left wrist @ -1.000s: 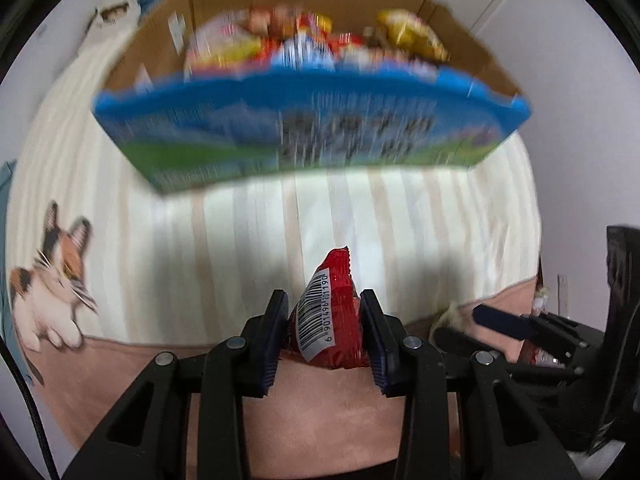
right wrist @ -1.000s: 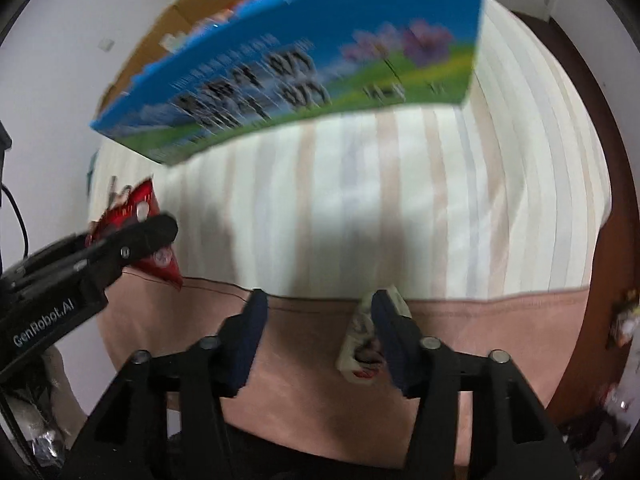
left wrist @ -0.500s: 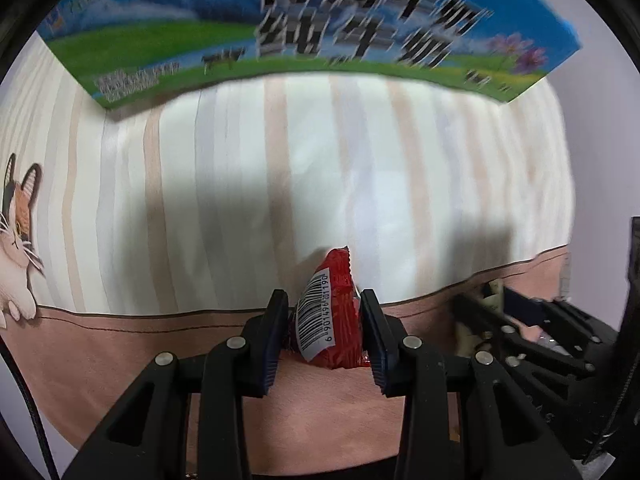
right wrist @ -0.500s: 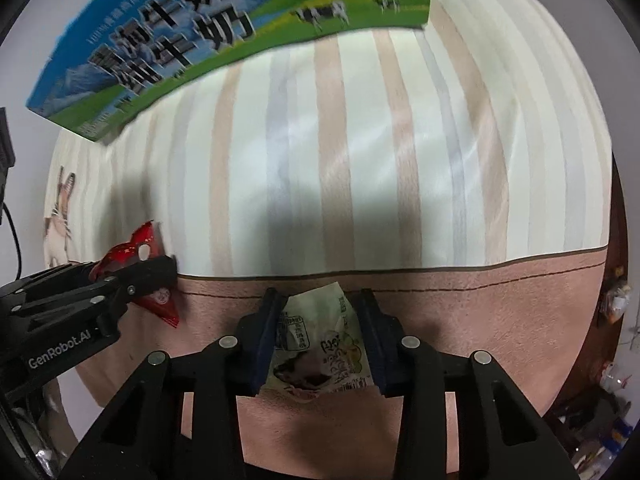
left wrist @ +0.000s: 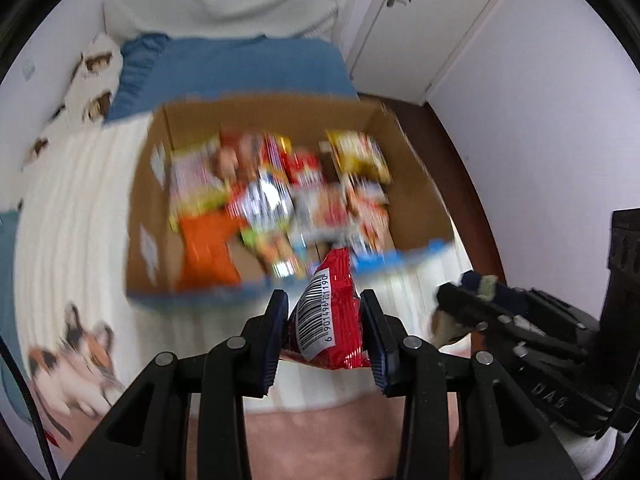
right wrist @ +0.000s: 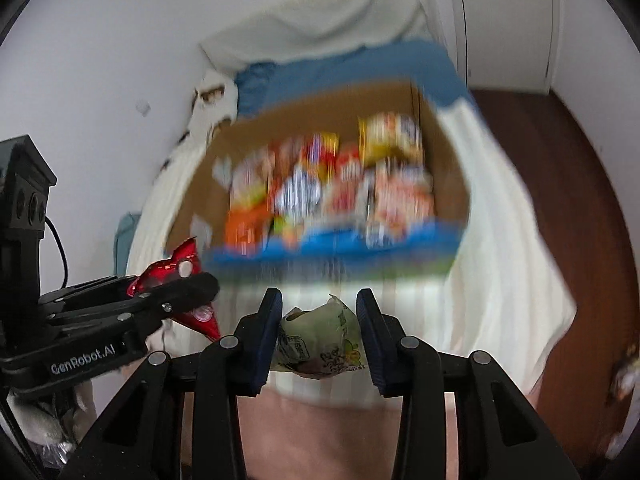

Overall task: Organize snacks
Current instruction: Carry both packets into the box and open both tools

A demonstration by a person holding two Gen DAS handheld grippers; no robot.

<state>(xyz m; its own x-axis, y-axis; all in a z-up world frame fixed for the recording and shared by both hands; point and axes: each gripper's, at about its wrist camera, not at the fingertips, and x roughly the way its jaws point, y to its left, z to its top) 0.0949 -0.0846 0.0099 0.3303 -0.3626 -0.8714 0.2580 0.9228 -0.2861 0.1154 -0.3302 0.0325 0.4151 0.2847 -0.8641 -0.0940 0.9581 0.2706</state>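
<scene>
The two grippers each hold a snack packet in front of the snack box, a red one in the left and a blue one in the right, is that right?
Not quite. The left gripper does hold a red packet, but the packet in the right gripper is pale green, not blue, as the right wrist view shows. Both are in front of the cardboard box of snacks.

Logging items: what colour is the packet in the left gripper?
Red packet, white barcode panel; left wrist view.
</scene>
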